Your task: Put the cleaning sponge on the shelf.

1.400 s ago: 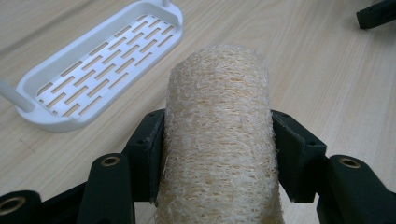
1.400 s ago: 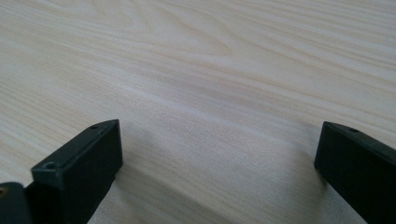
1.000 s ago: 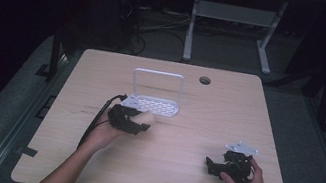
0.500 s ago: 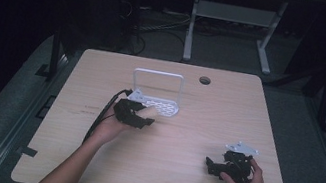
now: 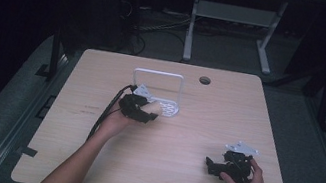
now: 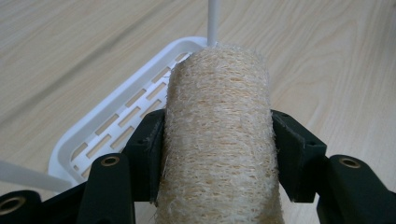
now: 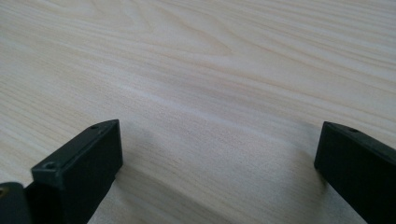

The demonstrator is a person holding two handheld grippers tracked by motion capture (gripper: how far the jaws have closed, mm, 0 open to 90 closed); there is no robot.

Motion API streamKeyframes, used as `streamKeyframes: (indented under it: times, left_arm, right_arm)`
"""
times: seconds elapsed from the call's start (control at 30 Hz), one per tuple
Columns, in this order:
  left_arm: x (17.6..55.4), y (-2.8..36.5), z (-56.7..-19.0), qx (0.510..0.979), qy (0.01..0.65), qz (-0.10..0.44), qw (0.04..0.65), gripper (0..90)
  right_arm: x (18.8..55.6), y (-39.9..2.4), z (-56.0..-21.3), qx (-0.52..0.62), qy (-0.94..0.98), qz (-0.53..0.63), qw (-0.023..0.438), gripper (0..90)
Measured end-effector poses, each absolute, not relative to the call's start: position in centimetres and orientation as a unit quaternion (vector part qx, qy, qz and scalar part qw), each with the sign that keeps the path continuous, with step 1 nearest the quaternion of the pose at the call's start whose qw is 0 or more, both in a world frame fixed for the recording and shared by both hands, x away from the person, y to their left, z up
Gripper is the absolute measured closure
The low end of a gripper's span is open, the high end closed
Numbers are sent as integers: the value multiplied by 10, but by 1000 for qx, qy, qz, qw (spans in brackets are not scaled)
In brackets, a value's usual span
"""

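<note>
The loofah roll [image 6: 217, 135] is coarse, pale straw-coloured fibre, rough and fuzzy at its edges; just behind it the white tray [image 6: 100, 135] looks like smooth, slightly glossy plastic with slotted holes; under the roll the table [image 7: 210, 70] is light wood-grain, matt and smooth; the black jaws gripping the roll look like matt plastic.

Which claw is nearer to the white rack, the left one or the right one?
Left. The left claw, holding the loofah roll, is right at the white rack. The right claw rests far away, near the table's front right corner.
</note>
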State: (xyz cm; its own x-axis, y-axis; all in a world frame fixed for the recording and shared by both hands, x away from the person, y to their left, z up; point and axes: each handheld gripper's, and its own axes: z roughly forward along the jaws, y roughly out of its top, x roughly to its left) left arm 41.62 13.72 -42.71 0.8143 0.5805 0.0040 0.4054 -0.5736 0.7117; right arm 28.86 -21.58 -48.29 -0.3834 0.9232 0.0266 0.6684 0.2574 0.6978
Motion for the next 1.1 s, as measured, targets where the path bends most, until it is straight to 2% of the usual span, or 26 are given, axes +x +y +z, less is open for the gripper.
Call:
streamKeyframes:
  times: [1.1]
  left_arm:
    - [455,115,-451,877,316,149,329,413]
  right_arm:
    - [289,-216,-483,517,768,321,199,5]
